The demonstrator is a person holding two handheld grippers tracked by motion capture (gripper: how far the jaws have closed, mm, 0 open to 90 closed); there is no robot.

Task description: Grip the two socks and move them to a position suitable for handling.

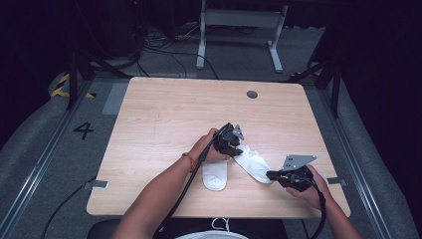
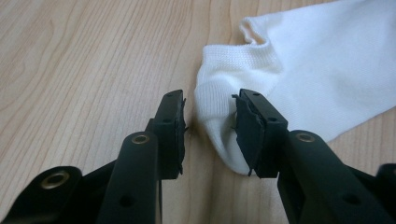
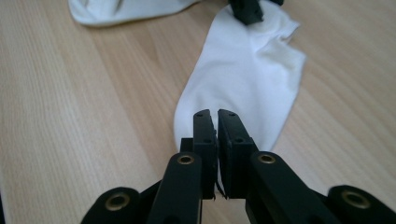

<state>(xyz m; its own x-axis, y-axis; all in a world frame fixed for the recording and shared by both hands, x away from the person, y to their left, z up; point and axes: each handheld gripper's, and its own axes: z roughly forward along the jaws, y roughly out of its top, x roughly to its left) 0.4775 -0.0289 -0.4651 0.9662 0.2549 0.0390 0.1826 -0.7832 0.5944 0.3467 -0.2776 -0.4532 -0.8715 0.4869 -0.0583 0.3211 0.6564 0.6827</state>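
Angled sock (image 1: 255,165) lay on table (image 1: 164,114), just right of second sock (image 1: 215,175); long axis ran cuff-to-toe between grippers; left gripper (image 2: 210,128) jaws stood parted around cuff, not pressing; right gripper (image 3: 217,140) clamped toe end; left nearer cuff.

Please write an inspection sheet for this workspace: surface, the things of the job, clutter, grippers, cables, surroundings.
Surface: light wooden table, a round grey grommet near its far edge.
Job's things: two white socks; right sock lies slanted, left sock beside it.
Clutter: nothing seen.
Grippers: left gripper open, its jaws on either side of the right sock's cuff; right gripper shut on the right sock's toe end.
Cables: a black cable trails along the left forearm.
Surroundings: dark room, grey floor, number 4 marking, cables on the floor.
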